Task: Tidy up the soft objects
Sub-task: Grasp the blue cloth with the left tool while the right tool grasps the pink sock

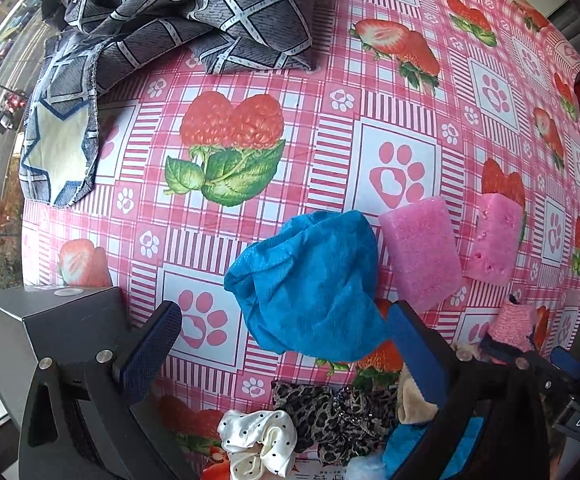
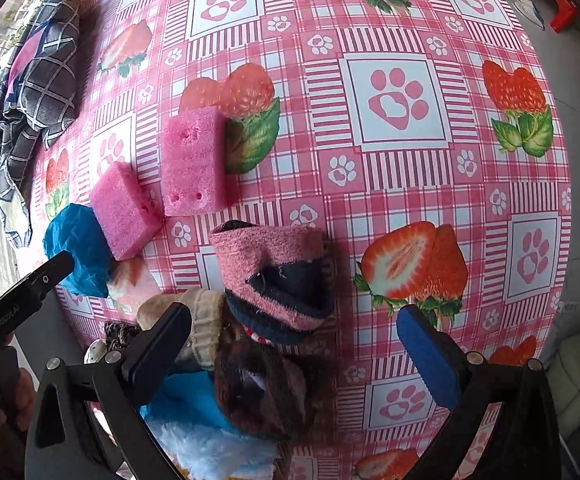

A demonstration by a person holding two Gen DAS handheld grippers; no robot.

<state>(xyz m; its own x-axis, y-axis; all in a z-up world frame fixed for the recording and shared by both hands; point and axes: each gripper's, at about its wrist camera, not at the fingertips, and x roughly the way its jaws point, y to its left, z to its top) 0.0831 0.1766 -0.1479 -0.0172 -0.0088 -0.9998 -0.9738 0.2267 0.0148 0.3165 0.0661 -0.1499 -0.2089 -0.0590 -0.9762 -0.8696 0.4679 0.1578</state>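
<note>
My left gripper (image 1: 285, 344) is open, its fingers on either side of a crumpled blue cloth (image 1: 310, 280) that lies on the tablecloth and touches the right finger. Two pink sponges (image 1: 420, 248) (image 1: 496, 236) sit just beyond it. My right gripper (image 2: 296, 352) is open too, above a heap of socks: a pink and navy sock (image 2: 277, 276) between the fingertips, a brown sock (image 2: 261, 392) below, a beige sock (image 2: 193, 320) by the left finger. The blue cloth (image 2: 77, 248) and the sponges (image 2: 125, 212) (image 2: 193, 164) lie to the left.
A grey checked fabric (image 1: 177, 20) is piled at the far left of the strawberry tablecloth (image 1: 390, 92). A black box (image 1: 49, 320) stands by my left finger. White dotted (image 1: 257, 440) and leopard scrunchies (image 1: 330, 416) lie near. A pale blue fluffy item (image 2: 209, 448) sits under the socks.
</note>
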